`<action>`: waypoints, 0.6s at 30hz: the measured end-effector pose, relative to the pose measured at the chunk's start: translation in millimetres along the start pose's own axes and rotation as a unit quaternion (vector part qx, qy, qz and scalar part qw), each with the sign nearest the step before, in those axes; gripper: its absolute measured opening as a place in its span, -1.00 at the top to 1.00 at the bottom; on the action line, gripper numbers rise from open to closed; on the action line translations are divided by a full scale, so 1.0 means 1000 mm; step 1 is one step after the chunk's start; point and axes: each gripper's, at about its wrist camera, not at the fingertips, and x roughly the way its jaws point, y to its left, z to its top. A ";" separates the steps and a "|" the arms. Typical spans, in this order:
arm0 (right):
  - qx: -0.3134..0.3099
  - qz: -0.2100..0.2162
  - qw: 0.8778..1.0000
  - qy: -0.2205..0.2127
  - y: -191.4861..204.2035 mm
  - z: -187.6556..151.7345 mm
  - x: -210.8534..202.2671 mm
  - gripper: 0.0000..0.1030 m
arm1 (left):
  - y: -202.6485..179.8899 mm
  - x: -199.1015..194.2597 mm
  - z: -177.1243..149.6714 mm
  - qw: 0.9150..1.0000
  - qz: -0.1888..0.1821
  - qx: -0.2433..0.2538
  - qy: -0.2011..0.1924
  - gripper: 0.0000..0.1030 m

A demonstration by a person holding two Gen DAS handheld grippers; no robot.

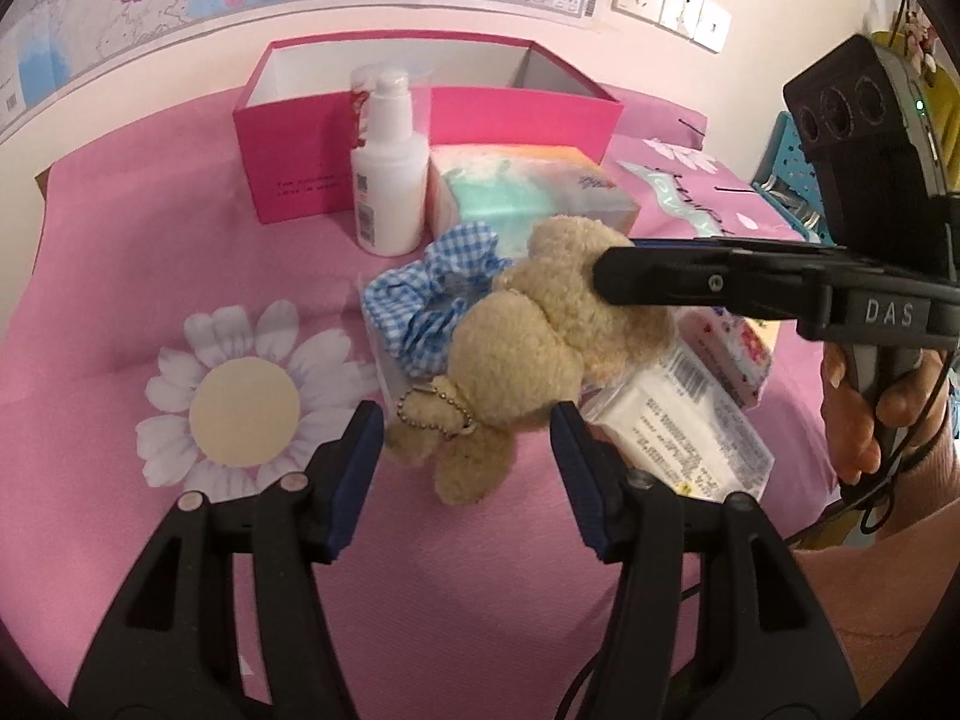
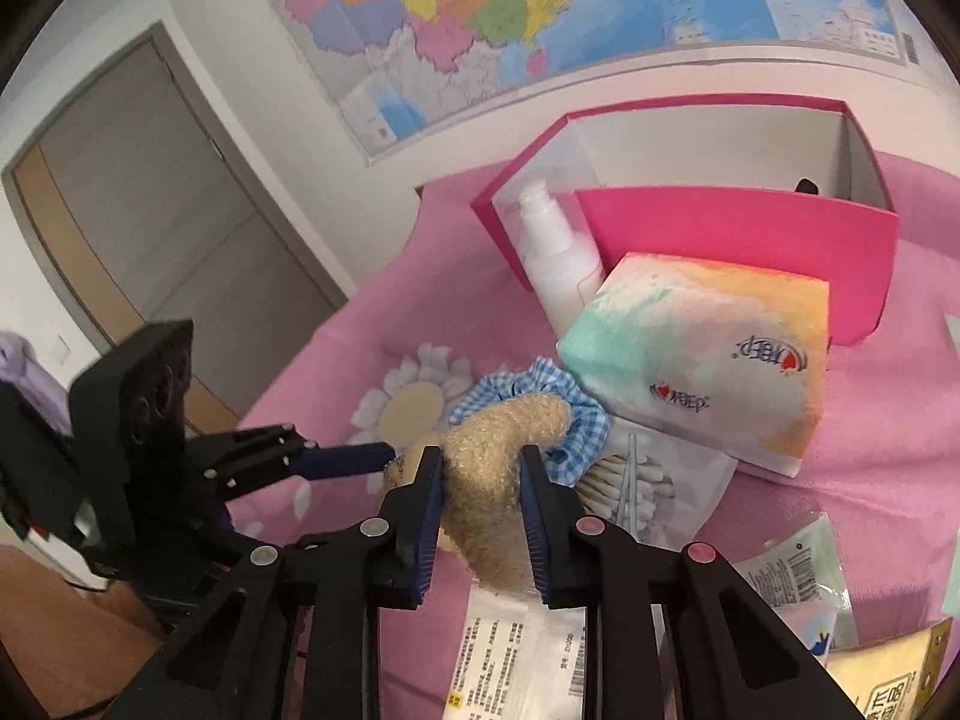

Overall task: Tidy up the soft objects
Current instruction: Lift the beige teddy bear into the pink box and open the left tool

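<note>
Right gripper (image 2: 480, 510) of black plastic with blue-padded fingers, pinching a tan fuzzy plush bear (image 2: 486, 480) — both pads pressed into the pile on either side of its body. Same bear in the left wrist view (image 1: 528, 348), lying on a pink cloth table cover (image 1: 150, 270) printed with a white daisy (image 1: 240, 402), a small bead chain (image 1: 432, 414) looped at its lower end. Left gripper (image 1: 465, 444) spread, its two blue pads standing apart on either side of the bear's lower part, not pressing on it as far as can be told. Blue-and-white gingham fabric scrunchie (image 1: 432, 300) just behind the bear, touching it; seen also in the right wrist view (image 2: 558, 396). Pastel soft pack of tissues (image 2: 708, 354) beyond the scrunchie, with a white plastic pump bottle (image 2: 558, 264) upright beside it. Open pink cardboard box with a white interior (image 2: 750, 240) behind both — against the wall under a coloured map (image 2: 540, 18). Clear packet of cotton swabs (image 2: 636, 486) near the right pad, partly under the tissue pack. White printed sachet (image 1: 690, 426) under and beside the bear. Hand (image 1: 864, 420) gripping the handle of the right gripper at the right edge of the left wrist view.
</note>
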 end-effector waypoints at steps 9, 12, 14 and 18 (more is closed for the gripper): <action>0.025 0.023 0.999 -0.037 -0.008 0.002 -0.024 0.52 | -0.020 -0.011 0.020 0.999 -0.036 0.023 -0.032 -0.14; 0.024 0.026 0.998 -0.047 -0.008 0.005 -0.031 0.52 | -0.028 -0.012 0.028 0.998 -0.044 0.032 -0.041 0.04; 0.021 0.022 0.998 -0.052 -0.008 0.007 -0.034 0.52 | -0.031 -0.012 0.035 0.997 -0.048 0.035 -0.043 0.11; 0.020 0.020 0.997 -0.068 -0.008 0.011 -0.044 0.53 | -0.038 -0.013 0.046 0.997 -0.047 0.042 -0.051 0.11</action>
